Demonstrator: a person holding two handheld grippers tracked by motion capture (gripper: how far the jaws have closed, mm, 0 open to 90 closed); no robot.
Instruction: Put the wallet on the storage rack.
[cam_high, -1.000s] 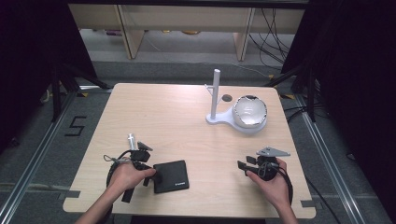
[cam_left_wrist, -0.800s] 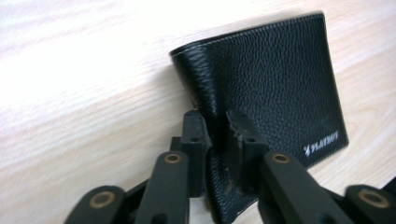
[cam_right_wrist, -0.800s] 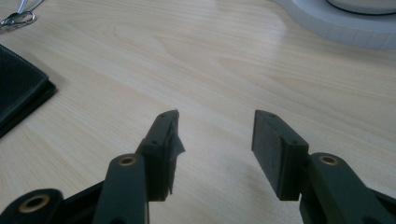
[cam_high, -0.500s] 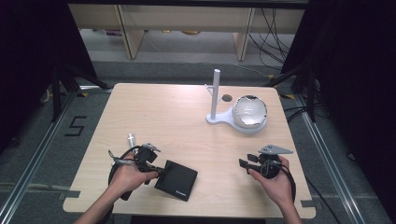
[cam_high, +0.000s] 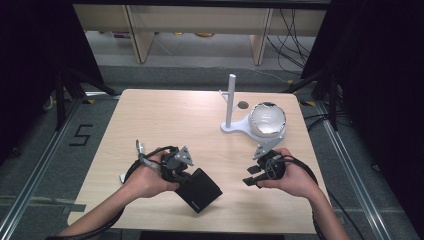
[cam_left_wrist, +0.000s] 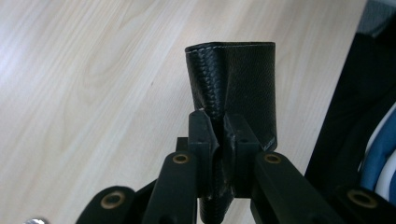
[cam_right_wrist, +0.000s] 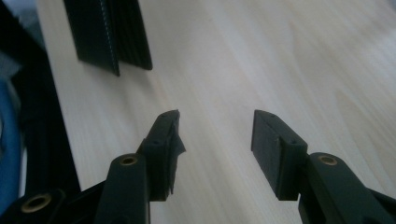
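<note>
Two hands raised, left claw (cam_left_wrist: 218, 135) pinching wallet (cam_left_wrist: 238, 84)

Bright, even light from overhead on the pale wooden table (cam_high: 165, 120), dark all around it. Glare flares off the shiny white dome (cam_high: 268, 120). Soft shadows sit close under both hands. Up close, the black gripper jaws blur, and the black grained leather wallet (cam_left_wrist: 243, 79) stays fairly crisp.

My left gripper (cam_high: 186, 175) and right gripper (cam_high: 254, 176) are black, each topped by a grey three-cornered plate. Black cables loop off both. Brass-ringed pivots dot the black jaw arms.
</note>
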